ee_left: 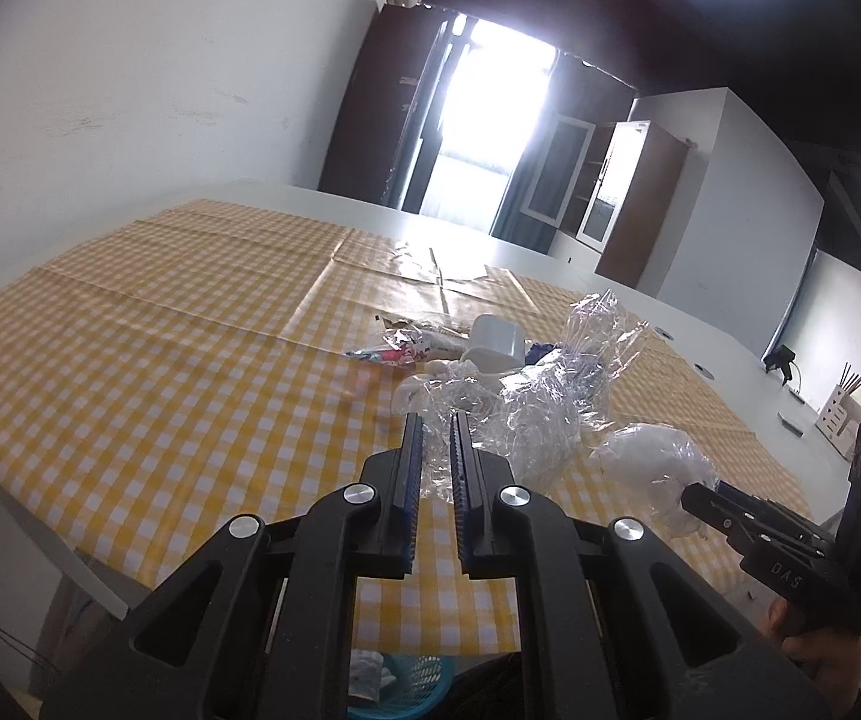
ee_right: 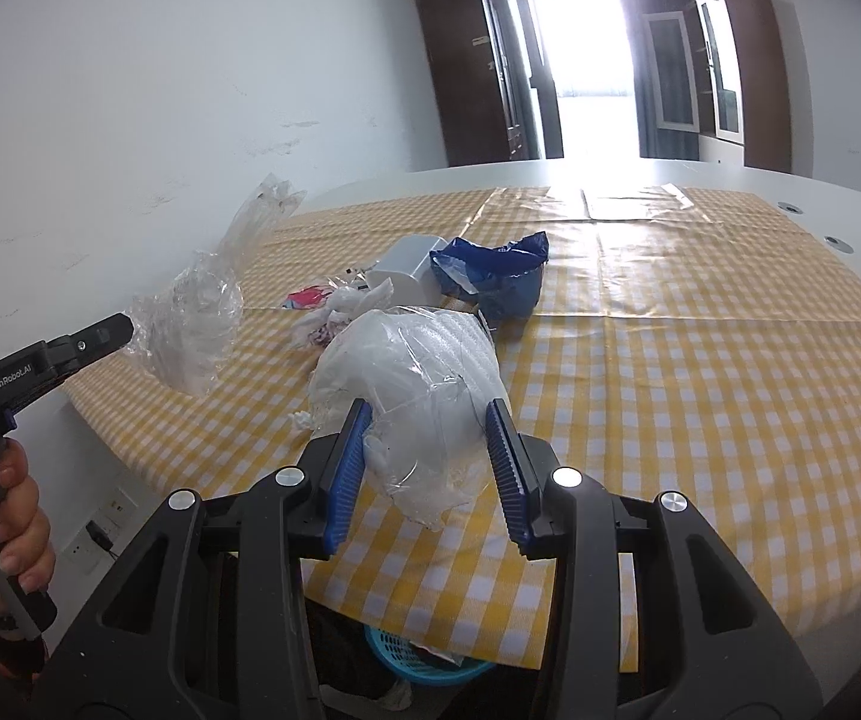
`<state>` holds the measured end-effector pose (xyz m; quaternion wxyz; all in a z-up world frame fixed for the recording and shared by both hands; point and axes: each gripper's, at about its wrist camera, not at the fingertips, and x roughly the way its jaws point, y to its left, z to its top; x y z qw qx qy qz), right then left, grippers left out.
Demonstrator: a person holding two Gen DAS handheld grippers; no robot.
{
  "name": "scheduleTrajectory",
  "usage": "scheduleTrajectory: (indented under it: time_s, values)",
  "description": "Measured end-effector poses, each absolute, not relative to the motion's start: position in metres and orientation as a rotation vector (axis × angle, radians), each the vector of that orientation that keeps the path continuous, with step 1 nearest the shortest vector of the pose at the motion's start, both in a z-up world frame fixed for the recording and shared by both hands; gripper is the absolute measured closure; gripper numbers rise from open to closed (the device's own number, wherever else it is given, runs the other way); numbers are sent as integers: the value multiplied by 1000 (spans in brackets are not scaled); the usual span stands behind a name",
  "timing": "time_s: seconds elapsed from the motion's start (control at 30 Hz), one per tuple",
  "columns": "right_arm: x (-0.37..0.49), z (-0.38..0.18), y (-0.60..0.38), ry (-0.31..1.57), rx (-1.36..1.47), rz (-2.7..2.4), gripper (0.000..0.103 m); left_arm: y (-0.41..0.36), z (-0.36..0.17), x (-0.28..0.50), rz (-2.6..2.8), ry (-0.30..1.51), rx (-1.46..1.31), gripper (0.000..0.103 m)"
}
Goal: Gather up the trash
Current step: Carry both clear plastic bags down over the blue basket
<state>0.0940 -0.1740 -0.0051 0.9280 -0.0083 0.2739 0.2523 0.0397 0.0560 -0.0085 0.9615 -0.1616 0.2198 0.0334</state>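
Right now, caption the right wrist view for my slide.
Right claw grips a white plastic bundle over the checked tablecloth, basket below.

Colours on the table

The tablecloth (ee_right: 670, 396) has yellow and white squares. One bag (ee_right: 493, 276) is dark blue. The basket (ee_right: 418, 663) is light blue.

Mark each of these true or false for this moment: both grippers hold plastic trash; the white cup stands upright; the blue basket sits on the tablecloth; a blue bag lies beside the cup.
1. Left gripper and right gripper each grip plastic: true, clear wrap and a white bundle.
2. White cup upright: false, on its side.
3. Blue basket on the tablecloth: false, below the table edge.
4. Blue bag beside cup: true.
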Motion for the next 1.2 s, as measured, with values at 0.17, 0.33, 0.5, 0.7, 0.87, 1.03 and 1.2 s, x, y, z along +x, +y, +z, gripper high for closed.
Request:
scheduleTrajectory:
  time_s: [0.17,0.33,0.5,0.7,0.87,1.03,1.2]
  values:
    - [82,1,-175,542,-22,526,66,57,-11,24,67,462,-328,95]
    - [74,-2,-177,552,-29,528,66,59,-16,11,66,481,-323,95]
    - [65,-11,-181,561,-29,535,66,59,-26,-4,54,507,-321,95]
    - [45,-26,-194,580,-51,530,66,57,-48,-26,19,558,-318,95]
    - [35,-43,-198,611,-48,552,66,45,-61,-42,-30,579,-261,95]
    - [13,-54,-194,609,-111,570,66,41,-81,-52,-60,618,-260,95]
    - [0,-71,-200,657,-92,553,66,40,-105,-62,-75,660,-250,95]
